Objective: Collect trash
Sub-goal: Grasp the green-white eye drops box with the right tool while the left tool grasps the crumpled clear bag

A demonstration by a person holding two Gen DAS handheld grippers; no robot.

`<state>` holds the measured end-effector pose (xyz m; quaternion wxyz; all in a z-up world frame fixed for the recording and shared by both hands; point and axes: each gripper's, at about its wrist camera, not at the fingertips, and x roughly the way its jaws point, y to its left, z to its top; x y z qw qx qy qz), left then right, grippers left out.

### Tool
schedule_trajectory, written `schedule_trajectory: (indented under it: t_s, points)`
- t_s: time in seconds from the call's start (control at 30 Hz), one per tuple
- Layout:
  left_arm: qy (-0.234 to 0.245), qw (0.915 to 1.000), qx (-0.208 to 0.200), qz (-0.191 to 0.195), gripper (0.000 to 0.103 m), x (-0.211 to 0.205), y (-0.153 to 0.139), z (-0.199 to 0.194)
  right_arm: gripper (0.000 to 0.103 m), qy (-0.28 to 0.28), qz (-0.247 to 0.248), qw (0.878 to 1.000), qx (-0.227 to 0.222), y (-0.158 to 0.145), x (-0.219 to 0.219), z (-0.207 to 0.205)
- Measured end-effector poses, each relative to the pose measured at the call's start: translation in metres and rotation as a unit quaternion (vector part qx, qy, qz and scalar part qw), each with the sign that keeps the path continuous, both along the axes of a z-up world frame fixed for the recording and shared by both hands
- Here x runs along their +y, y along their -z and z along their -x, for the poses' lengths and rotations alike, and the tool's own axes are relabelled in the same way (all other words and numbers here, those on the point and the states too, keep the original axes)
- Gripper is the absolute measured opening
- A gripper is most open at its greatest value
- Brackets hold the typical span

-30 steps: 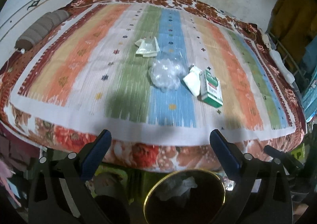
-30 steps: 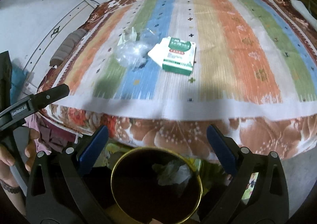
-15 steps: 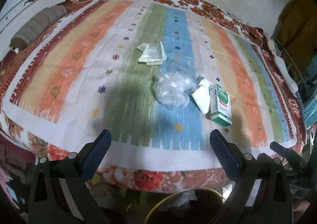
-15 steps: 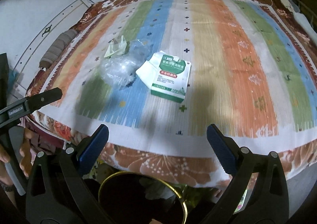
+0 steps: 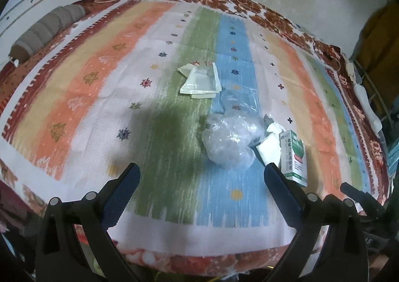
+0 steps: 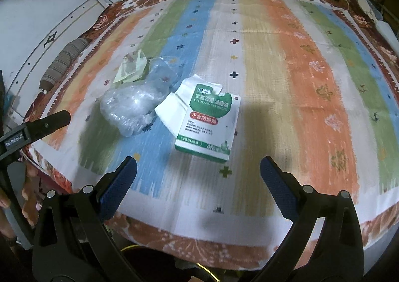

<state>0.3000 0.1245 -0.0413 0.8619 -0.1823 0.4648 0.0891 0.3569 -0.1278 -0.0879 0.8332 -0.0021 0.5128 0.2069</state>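
Observation:
Trash lies on a striped bedspread (image 5: 124, 97). A crumpled clear plastic bag (image 5: 228, 141) sits mid-bed, also in the right wrist view (image 6: 129, 107). A green and white medicine box (image 5: 294, 157), (image 6: 209, 120) lies beside it with a white paper leaflet (image 5: 268, 147), (image 6: 172, 112). Pale flat sachets (image 5: 200, 81), (image 6: 131, 68) lie farther back. My left gripper (image 5: 202, 177) is open and empty, just short of the bag. My right gripper (image 6: 198, 173) is open and empty, just short of the box.
A grey rolled bolster (image 5: 45, 30) lies at the bed's far left by the white wall. The bed's floral edge (image 6: 199, 244) runs below my fingers. The left gripper's arm (image 6: 32, 130) shows at the left of the right wrist view. Clutter stands at the right (image 5: 374, 117).
Both grippers have moved up and forward over the bed toward the trash. The gold-rimmed bin that was below them has dropped almost out of view. Both stay open.

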Motion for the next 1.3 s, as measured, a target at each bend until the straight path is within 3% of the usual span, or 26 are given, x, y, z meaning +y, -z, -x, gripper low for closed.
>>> schedule_trajectory:
  t_s: [0.1,0.27,0.6,0.83,1.03,1.13,1.3]
  points:
    - [0.008,0.9998,0.002,-0.016,0.097,0.002,0.007,-0.01,0.094,0.001,0.0,1.0,0.007,0.007,0.004,-0.01]
    - [0.015,0.9998,0.009,0.001,0.097,0.005,0.018,-0.021,0.094,0.01,-0.003,1.0,0.026,0.022,0.009,-0.027]
    - [0.056,0.9981,0.016,-0.02,0.097,-0.011,0.027,-0.052,0.094,0.019,-0.018,0.998,0.058,0.047,0.017,-0.055]
    - [0.067,0.9966,0.042,-0.023,0.097,-0.014,0.051,-0.072,0.094,0.012,-0.007,0.997,0.072,0.059,0.027,-0.066]
    - [0.089,0.9951,0.041,-0.004,0.096,-0.016,0.061,-0.077,0.093,0.008,-0.001,0.996,0.092,0.068,0.031,-0.07]
    - [0.104,0.9938,0.04,-0.006,0.085,-0.021,0.063,-0.078,0.087,0.004,0.006,0.995,0.099,0.07,0.032,-0.072]
    - [0.1,0.9904,0.083,-0.047,0.046,-0.025,0.072,-0.081,0.068,0.026,0.029,0.992,0.119,0.078,0.026,-0.076]
